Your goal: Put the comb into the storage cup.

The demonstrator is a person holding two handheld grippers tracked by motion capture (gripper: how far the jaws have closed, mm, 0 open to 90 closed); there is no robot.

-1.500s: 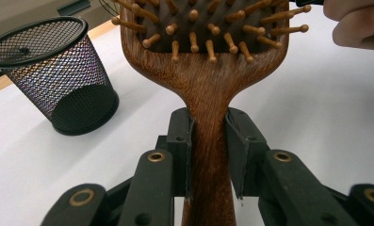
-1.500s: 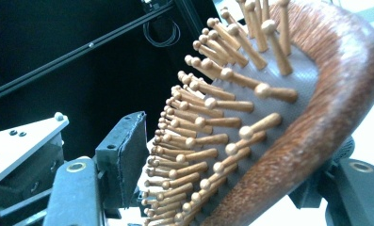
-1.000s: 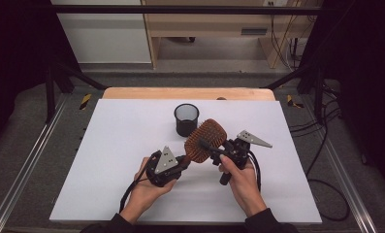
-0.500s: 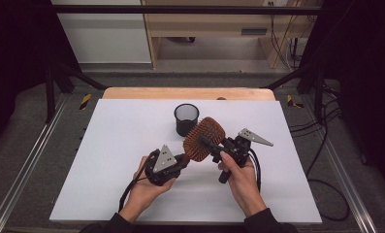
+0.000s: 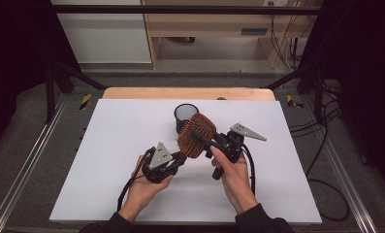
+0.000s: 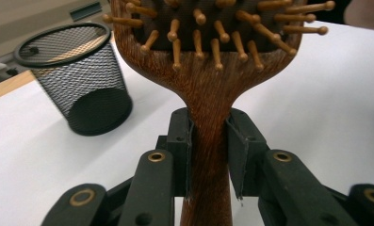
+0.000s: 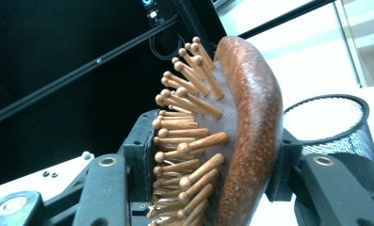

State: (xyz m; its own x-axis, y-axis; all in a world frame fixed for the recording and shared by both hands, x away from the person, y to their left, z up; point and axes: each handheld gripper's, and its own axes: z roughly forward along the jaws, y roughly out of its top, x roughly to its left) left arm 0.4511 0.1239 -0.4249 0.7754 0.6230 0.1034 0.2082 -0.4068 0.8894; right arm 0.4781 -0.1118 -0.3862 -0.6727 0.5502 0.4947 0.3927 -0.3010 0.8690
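A wooden hairbrush [image 5: 196,136] with round-tipped wooden bristles is held above the white table, tilted on edge. My left gripper [image 5: 180,156] is shut on its handle [image 6: 208,155], one jaw pressed on each side just below the head [image 6: 213,70]. My right gripper [image 5: 202,139] is shut on the brush head [image 7: 250,117], with one jaw on the bristle side and the other on the smooth back. A black mesh cup [image 5: 185,116] stands upright just behind the brush, apart from it. It also shows in both gripper views [image 6: 81,80] [image 7: 335,127].
The white tabletop [image 5: 107,160] spreads wide on both sides of the hands. A wooden strip [image 5: 132,93] runs along its far edge. Metal rails [image 5: 30,165] flank the table, and cables [image 5: 321,145] lie on the floor to the right.
The brush head has shifted slightly left and toward the cup, with both grippers keeping their hold. The hands have barely moved.
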